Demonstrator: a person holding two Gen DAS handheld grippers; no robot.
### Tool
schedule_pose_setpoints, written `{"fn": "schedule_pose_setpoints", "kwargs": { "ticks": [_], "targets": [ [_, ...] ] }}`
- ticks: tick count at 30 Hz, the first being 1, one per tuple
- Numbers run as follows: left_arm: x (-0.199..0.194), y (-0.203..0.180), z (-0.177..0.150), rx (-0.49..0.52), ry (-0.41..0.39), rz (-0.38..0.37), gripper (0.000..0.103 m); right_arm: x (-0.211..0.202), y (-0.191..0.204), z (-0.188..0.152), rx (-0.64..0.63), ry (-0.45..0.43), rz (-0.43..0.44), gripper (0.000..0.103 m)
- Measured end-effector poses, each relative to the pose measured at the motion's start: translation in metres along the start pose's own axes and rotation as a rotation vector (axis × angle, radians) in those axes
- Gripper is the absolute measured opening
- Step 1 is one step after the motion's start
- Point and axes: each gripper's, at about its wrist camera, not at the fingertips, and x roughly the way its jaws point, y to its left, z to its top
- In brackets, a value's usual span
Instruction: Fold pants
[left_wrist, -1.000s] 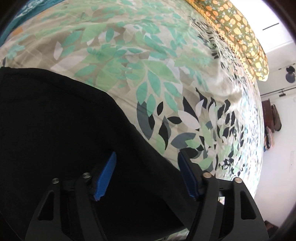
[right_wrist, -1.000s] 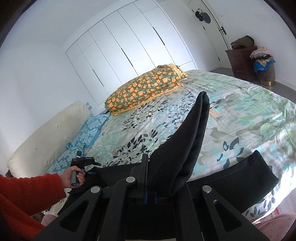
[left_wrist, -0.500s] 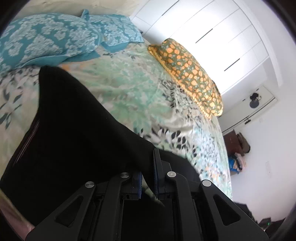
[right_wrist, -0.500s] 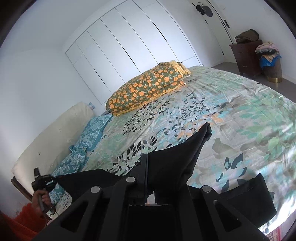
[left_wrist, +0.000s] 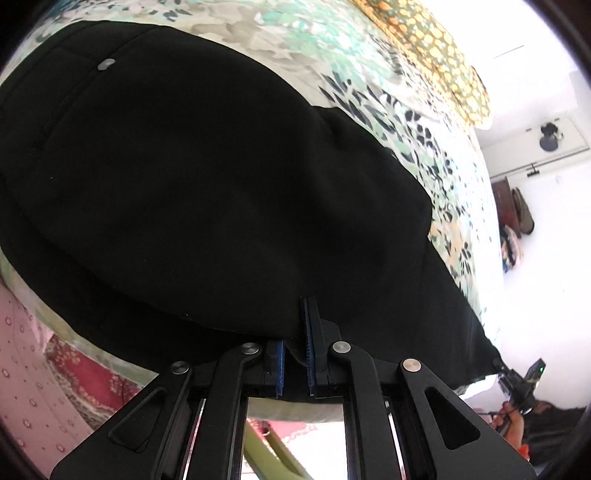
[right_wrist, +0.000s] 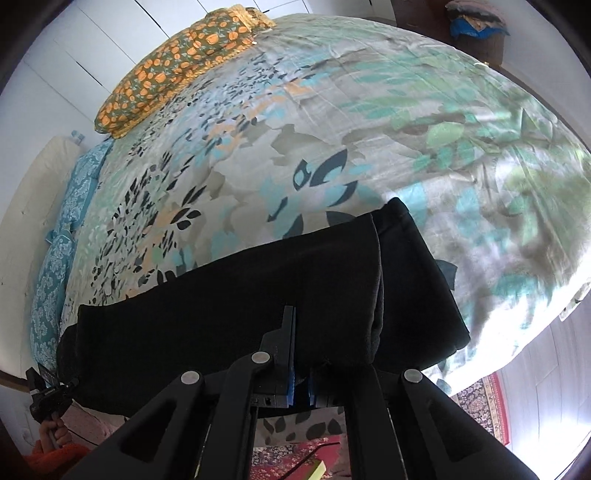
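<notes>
**Black pants pinched at both ends, stretched along the near edge of the bed**

So the pants (left_wrist: 207, 177) are laid out as one long black band across the near edge of the bed (right_wrist: 332, 122), over that leafy teal and grey duvet. Part of the fabric is hung over the edge toward the floor.

The left gripper (left_wrist: 295, 354) is seen pressed together, with a fold of the black cloth caught between its blue pads (left_wrist: 309, 332). From that wrist camera the pants fill most of the view, and a small round button (left_wrist: 108, 64) can be made out near the far top corner, beside a stitched seam.

The right gripper (right_wrist: 299, 384) is clamped tight too, and a bunch of the black fabric is nipped between its pads right at the bed's edge. Just beside it, on its right, a doubled layer of the pants is stacked on the lower layer, with the lower edge poking out further right.

Each gripper can also be spotted from the other's camera: the right one at the far corner of the cloth, held in a hand (left_wrist: 511, 421), and the left one at the opposite end, gripped by a hand in an orange sleeve (right_wrist: 55, 452).

An orange patterned pillow (right_wrist: 181, 62) is parked at the far side of the bed, well apart from the pants. Teal patterned pillows (right_wrist: 62, 229) are lined up along the left side in the right wrist view. A red patterned rug (right_wrist: 484, 402) is visible on the floor below.
</notes>
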Motion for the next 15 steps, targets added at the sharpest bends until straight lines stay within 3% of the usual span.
{"fn": "schedule_pose_setpoints", "kwargs": {
  "ticks": [7,11,15],
  "targets": [
    [-0.013,0.006,-0.008,0.007,0.005,-0.043,0.007,0.0,0.001,0.008,-0.087,0.029,-0.085,0.005],
    [-0.008,-0.004,-0.01,0.073,0.033,-0.006,0.007,0.015,0.004,0.014,-0.197,0.097,-0.139,0.006],
    [0.01,-0.005,-0.01,0.063,0.092,0.02,0.007,0.027,-0.009,0.016,-0.142,0.164,-0.092,0.009]
  ]
}}
